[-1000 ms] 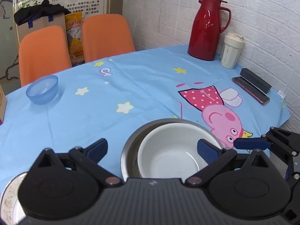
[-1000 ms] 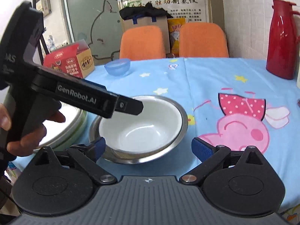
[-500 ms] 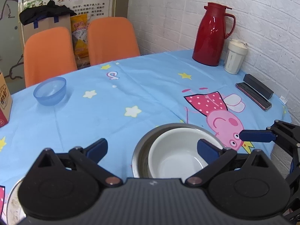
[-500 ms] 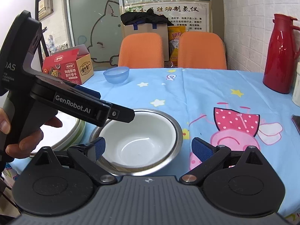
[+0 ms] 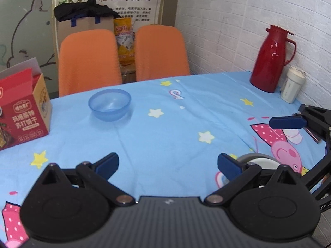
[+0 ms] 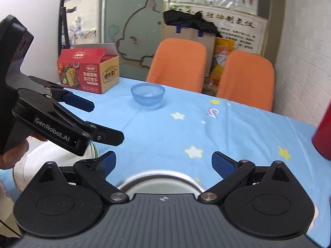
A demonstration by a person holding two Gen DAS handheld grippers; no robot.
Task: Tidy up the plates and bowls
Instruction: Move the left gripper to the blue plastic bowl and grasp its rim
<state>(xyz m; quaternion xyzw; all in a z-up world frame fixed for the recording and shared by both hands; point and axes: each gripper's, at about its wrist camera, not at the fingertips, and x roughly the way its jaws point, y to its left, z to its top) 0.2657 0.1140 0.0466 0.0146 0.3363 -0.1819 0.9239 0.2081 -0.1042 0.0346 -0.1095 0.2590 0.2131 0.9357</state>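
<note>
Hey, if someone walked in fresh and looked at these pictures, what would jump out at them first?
Probably the bright blue cartoon tablecloth with its stars and pink pig, and the blue bowl sitting alone on it near the two orange chairs. Next, the red thermos by the brick wall at the far right, and the red box at the table's left edge. Up close, both grippers, left and right, are open and empty.

steel bowl [image 6: 161,175] mostly hidden, thermos [image 6: 322,136] cropped
</note>
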